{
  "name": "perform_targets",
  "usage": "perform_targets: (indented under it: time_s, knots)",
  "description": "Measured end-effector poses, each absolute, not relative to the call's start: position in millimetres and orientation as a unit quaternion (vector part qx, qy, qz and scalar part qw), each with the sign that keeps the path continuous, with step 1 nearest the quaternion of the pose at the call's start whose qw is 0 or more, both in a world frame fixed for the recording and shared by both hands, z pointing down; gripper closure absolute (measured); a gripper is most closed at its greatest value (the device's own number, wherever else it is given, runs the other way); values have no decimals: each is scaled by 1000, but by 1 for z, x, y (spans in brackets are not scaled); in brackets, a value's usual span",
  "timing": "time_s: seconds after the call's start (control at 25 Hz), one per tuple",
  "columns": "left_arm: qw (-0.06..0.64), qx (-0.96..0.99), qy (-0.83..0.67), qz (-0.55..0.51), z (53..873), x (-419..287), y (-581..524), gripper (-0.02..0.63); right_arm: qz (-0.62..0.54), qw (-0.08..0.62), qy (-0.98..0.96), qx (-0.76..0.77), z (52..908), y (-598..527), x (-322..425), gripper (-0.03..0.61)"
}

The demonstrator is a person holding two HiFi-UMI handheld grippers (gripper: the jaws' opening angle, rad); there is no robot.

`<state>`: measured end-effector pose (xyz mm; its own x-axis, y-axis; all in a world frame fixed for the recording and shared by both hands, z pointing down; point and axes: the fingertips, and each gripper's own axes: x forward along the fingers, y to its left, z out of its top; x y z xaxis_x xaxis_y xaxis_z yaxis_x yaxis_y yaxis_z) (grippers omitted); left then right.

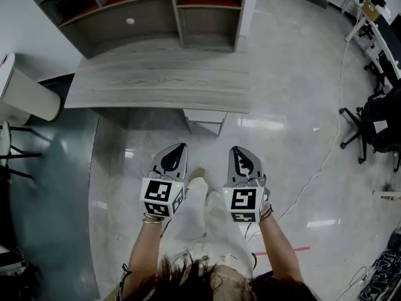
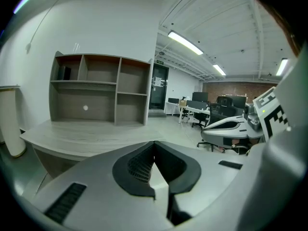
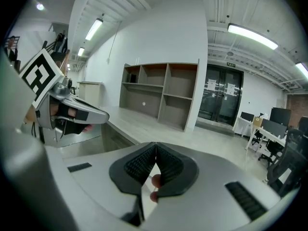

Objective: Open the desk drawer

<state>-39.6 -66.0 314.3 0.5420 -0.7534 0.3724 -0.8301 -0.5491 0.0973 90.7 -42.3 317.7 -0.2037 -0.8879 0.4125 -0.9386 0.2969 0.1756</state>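
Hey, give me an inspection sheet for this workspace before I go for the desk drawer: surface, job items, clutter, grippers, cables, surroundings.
Surface: grey wood desk top, bare; glossy floor in front of it.
Job's things: drawer under the desk's front edge, looks closed; handle cannot be made out.
Clutter: nothing seen on the desk top.
Grippers: left gripper and right gripper both shut and empty, side by side over the floor, short of the desk.
Cables: white cable trailing across the floor on the right.
Surroundings: shelf unit at the desk's back; office chairs on the right; white rounded object on the left.
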Motion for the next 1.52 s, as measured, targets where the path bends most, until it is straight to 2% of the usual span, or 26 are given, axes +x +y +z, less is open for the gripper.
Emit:
perform_targets:
  time_s: [0.24,1.52]
  knots:
    - [134,877,-432,163,338,-40,-92,603,75,205,-772,597,325,-71,82,557]
    - [199,856,-439,188,452,-74,-181,598,172,251,-753,583,456,-152,73,554]
